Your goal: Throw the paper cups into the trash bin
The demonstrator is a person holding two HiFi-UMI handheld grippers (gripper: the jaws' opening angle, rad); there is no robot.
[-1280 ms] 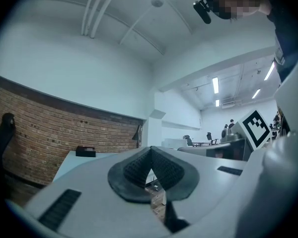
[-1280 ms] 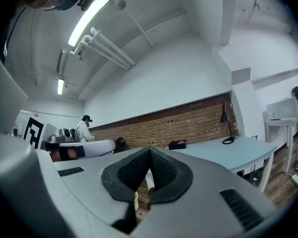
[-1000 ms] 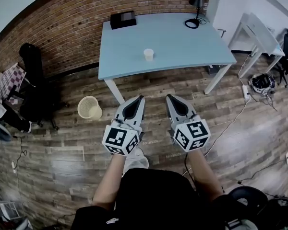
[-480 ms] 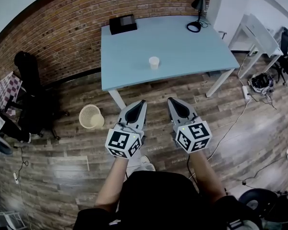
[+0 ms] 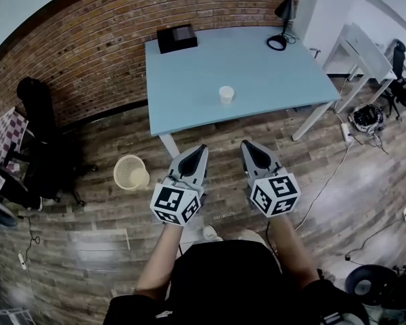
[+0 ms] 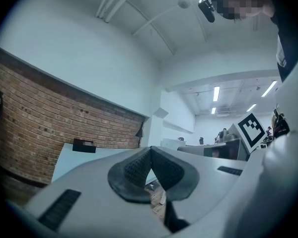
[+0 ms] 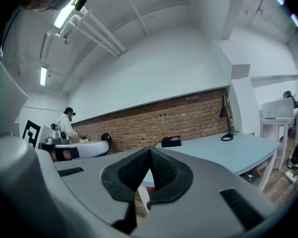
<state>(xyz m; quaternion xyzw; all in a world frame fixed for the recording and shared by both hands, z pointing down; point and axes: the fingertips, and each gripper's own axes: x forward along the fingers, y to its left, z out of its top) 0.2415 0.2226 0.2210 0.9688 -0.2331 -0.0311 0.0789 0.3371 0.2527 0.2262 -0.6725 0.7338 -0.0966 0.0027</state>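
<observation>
Both forearms extend forward from the person's body, side by side and roughly parallel, each hand holding its gripper about level and aimed at the far table (image 5: 189,87). The left gripper (image 5: 200,149) has its jaws pressed together with nothing between them, and the right gripper (image 5: 247,145) likewise, as each gripper view shows the ribbed pads (image 6: 134,168) meeting at the tips. Compared with one second ago, the table, the paper cup (image 5: 226,95) and the trash bin (image 5: 130,172) all lie nearer to the person in the head view, while the grippers keep the same spacing and closed state. The paper cup stands upright on the table near its near edge, long axis vertical, mouth facing up, well apart from both grippers. The trash bin stands on the wooden floor, left of the left gripper.
</observation>
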